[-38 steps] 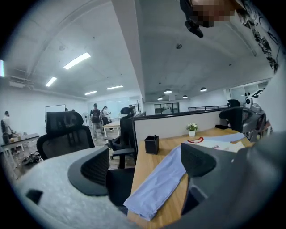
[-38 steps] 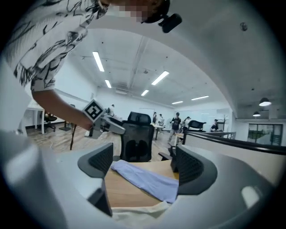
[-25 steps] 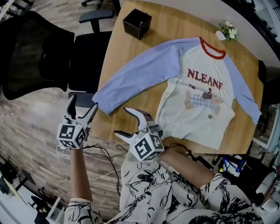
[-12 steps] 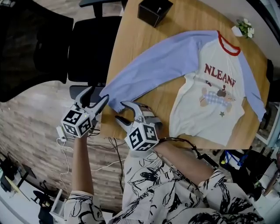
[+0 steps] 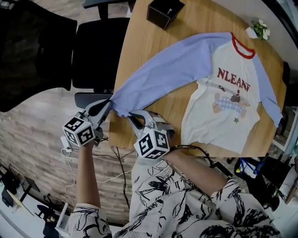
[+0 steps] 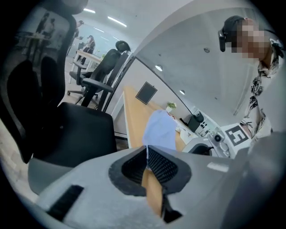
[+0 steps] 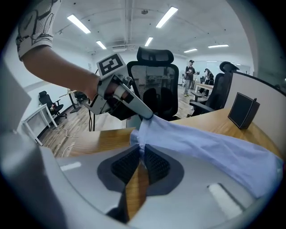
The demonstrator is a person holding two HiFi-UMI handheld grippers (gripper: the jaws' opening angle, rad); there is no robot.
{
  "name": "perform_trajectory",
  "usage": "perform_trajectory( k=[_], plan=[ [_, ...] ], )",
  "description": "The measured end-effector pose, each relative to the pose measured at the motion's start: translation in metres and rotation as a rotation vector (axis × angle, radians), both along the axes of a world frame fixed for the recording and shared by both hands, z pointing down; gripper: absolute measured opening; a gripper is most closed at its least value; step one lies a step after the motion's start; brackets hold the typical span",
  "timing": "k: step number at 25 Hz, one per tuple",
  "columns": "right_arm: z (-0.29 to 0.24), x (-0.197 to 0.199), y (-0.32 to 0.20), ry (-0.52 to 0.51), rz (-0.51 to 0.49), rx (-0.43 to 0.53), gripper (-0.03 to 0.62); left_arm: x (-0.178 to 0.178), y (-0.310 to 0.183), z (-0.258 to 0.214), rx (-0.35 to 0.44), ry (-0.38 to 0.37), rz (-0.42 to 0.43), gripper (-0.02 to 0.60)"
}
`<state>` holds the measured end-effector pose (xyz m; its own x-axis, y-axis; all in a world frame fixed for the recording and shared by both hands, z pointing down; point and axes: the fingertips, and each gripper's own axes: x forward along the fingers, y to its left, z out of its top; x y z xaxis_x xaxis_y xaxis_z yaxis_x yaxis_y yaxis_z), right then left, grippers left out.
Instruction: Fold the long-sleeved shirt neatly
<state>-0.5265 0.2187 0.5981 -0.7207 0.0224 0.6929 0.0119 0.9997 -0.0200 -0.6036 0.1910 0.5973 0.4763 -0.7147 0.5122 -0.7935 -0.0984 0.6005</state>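
Observation:
A long-sleeved shirt [image 5: 223, 107], cream body with lilac sleeves and a red collar, lies flat face up on the wooden table [image 5: 139, 42]. One lilac sleeve [image 5: 158, 74] stretches toward the table's near left corner. My left gripper [image 5: 108, 103] is shut on the cuff's left corner; in the left gripper view the sleeve [image 6: 160, 129] runs away from the closed left gripper [image 6: 146, 154]. My right gripper [image 5: 132, 116] is shut on the cuff's other corner, and in its own view the right gripper [image 7: 142, 154] pinches lilac cloth [image 7: 201, 141]. Both jaws have just been closing onto the cuff.
A black box [image 5: 164, 11] stands at the table's far edge and a small potted plant [image 5: 260, 30] at the far right. A black office chair [image 5: 91, 51] sits just left of the table. Cables [image 5: 116, 162] trail on the floor below the grippers.
Both grippers came down to the sleeve's cuff and went from wide open to shut on it. The cuff's end is now slightly bunched between them.

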Motion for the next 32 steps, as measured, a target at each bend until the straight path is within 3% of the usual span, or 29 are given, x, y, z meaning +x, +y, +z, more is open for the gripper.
perform_trajectory(
  k=[10, 17, 25, 32],
  plan=[
    [-0.085, -0.003, -0.04, -0.159, 0.162, -0.067, 0.042, 0.0, -0.054, -0.1, 0.098, -0.077, 0.041, 0.014],
    [-0.169, 0.008, -0.103, -0.341, 0.344, -0.121, 0.041, 0.026, -0.138, -0.198, 0.261, -0.106, 0.103, 0.014],
    [-0.285, 0.082, -0.19, -0.57, 0.528, -0.154, 0.041, 0.119, -0.237, -0.325, 0.463, -0.109, 0.173, 0.014],
    [-0.352, 0.201, -0.265, -0.714, 0.62, -0.115, 0.04, 0.255, -0.315, -0.4, 0.583, -0.197, 0.307, 0.014]
  ],
)
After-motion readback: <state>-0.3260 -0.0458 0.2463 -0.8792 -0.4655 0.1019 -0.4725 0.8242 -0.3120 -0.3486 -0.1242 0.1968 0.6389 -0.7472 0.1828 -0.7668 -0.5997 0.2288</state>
